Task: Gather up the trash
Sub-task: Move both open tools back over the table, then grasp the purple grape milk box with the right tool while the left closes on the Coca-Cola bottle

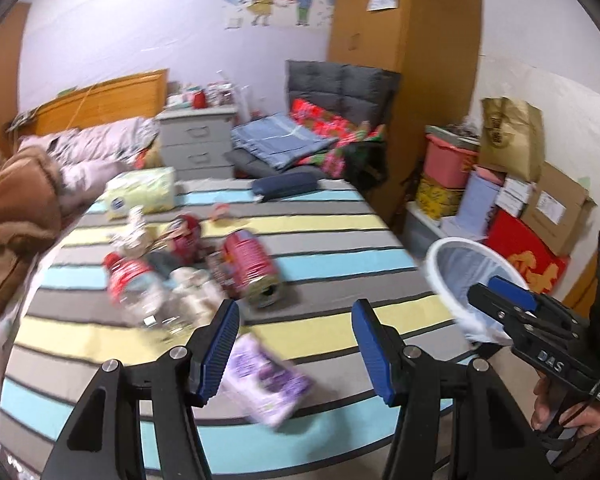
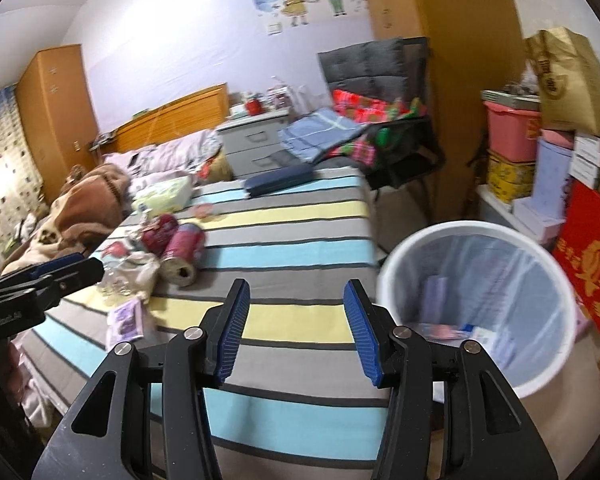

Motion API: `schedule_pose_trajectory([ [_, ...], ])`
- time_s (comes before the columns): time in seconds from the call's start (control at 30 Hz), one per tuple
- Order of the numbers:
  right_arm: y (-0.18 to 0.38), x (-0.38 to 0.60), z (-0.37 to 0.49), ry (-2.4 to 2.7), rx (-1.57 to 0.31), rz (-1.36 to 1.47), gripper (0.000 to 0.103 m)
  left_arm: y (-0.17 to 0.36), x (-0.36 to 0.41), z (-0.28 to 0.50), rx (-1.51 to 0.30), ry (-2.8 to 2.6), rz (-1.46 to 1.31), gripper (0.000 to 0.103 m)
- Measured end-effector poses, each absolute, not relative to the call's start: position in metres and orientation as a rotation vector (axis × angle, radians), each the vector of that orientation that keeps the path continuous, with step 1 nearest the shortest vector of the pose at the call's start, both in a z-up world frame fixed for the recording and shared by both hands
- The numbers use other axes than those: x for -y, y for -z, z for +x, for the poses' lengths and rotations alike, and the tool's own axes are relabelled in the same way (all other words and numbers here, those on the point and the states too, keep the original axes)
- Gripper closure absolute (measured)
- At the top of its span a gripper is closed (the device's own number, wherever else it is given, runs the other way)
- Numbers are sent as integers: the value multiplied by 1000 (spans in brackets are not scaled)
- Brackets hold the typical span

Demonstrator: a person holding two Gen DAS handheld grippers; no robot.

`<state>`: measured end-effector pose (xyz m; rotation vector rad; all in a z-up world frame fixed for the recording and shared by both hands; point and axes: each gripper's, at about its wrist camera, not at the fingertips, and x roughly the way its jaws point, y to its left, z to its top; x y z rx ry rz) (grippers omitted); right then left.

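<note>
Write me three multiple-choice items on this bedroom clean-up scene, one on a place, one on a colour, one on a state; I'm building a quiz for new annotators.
1. Where does the white round plastic trash bin stand?
A. on the striped bed
B. on the floor beside the bed's right edge
C. on the grey nightstand

2. What colour is the flat printed packet lying nearest the left gripper?
A. purple
B. green
C. orange

3. In what state is the right gripper?
A. shut on a can
B. shut on nothing
C. open and empty

Answers:
1 B: the bin sits lower than the striped bedspread, just off its right side.
2 A: the packet is lilac-purple against the grey and yellow stripes.
3 C: its blue pads stand wide apart with only bedspread showing between them.
</note>
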<state>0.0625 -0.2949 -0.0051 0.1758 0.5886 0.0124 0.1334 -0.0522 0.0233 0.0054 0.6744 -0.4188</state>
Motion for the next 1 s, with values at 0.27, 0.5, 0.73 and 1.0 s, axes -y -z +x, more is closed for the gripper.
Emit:
schedule_pose_trajectory([
  [0.27, 11, 256, 76, -128, -627, 158, 44, -17, -10, 144, -687, 304, -46, 44],
  [0.5, 28, 212, 87, -255, -689, 124, 43, 0, -46, 162, -743, 247, -81, 41],
  [0.73, 38, 177, 101, -382, -744, 108, 40, 14, -65, 180, -770, 208, -88, 41],
  [1.0, 48, 153, 110, -398, -806, 31, 39, 22, -72, 208, -815, 245, -155, 36],
])
